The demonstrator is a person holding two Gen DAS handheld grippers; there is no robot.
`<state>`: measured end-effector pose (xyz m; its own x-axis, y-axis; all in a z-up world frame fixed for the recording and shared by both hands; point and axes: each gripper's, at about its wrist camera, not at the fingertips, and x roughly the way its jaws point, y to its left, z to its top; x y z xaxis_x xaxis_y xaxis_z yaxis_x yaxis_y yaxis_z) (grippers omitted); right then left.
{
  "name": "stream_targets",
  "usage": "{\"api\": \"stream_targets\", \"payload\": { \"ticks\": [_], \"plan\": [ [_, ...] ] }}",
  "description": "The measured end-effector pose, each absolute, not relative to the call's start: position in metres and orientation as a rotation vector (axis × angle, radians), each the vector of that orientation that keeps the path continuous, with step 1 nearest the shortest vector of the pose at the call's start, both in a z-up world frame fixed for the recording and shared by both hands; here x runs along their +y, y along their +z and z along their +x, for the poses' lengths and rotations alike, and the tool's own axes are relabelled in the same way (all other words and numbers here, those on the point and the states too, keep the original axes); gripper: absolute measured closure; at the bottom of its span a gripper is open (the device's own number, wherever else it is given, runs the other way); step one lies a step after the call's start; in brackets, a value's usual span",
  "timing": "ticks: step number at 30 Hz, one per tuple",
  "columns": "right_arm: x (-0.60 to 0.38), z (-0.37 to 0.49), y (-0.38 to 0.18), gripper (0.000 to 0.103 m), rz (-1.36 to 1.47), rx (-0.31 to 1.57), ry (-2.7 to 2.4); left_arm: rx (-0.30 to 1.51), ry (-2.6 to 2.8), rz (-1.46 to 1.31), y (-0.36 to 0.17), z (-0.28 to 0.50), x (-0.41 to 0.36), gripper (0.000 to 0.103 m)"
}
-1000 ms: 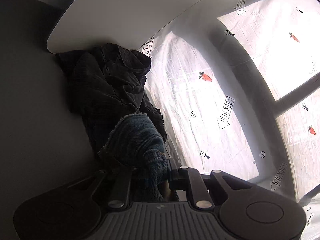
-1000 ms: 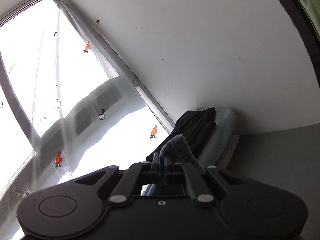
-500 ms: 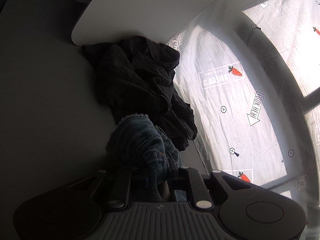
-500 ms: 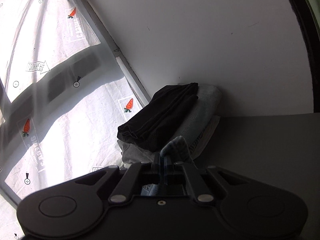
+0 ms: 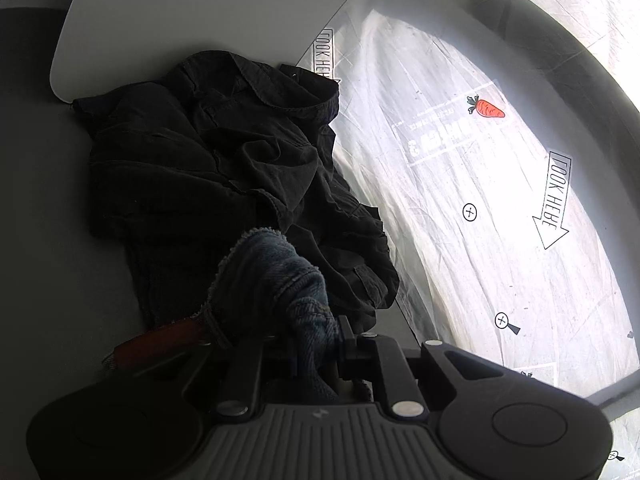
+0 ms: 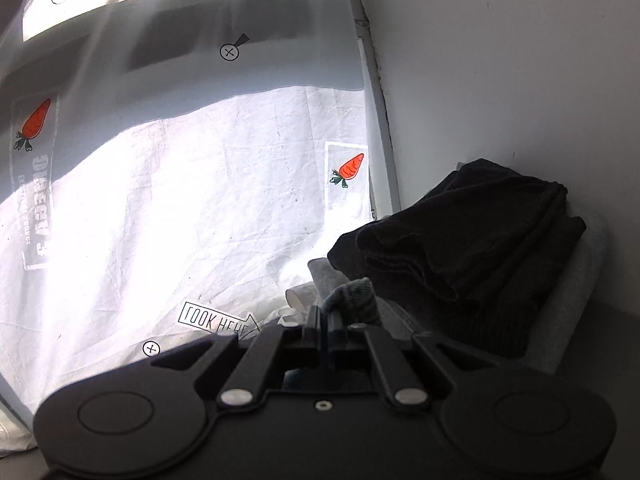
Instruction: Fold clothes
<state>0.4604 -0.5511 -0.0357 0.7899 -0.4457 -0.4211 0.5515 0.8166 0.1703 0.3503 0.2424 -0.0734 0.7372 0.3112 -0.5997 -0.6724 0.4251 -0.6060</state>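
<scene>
Left wrist view: the grey worktop (image 5: pixel 44 216) fills the left side, and a rumpled black garment (image 5: pixel 224 168) lies heaped on it toward its far edge, against a white wall and the plastic-covered window (image 5: pixel 500 200). Nearer the camera, the left gripper (image 5: pixel 310 346) has its jaws drawn narrow on a bunched fold of blue denim (image 5: pixel 268 276) with a frayed hem, which rises from the jaws in front of the black heap. A reddish strip (image 5: pixel 160 340) shows just left of the denim, low against the worktop; what it is cannot be told. To the right, the window sheet carries carrot prints and arrows.

Right wrist view: the same printed sheet (image 6: pixel 180 200) takes up the left and middle. The right gripper (image 6: pixel 326 326) has its jaws pressed together on a small tuft of blue-grey cloth (image 6: pixel 354 294) that pokes up just past them. Beyond it, to the right, a folded black garment (image 6: pixel 472 240) lies on top of a stack of pale folded clothes (image 6: pixel 576 288), which sits in the far corner of the worktop (image 6: pixel 608 328) against the white wall.
</scene>
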Motion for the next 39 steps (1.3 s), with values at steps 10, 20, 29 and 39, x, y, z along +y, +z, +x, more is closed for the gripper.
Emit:
{"api": "stream_targets", "payload": {
  "ticks": [10,20,29,39],
  "plan": [
    [-0.516,0.579,-0.118,0.095,0.077,0.623,-0.502,0.575,0.687,-0.720,-0.110,0.429,0.236,0.070],
    [-0.484,0.519,-0.127,0.059,0.080,0.676,-0.460,0.531,0.574,-0.459,-0.067,0.409,0.174,0.040],
    [-0.503,0.420,-0.153,0.057,0.385,0.714,-0.545,0.781,0.305,-0.351,-0.111,0.404,0.082,0.021],
    [-0.532,0.419,-0.174,0.065,0.554,0.643,-0.593,1.000,0.359,-0.158,-0.176,0.425,0.054,0.000]
  ]
}}
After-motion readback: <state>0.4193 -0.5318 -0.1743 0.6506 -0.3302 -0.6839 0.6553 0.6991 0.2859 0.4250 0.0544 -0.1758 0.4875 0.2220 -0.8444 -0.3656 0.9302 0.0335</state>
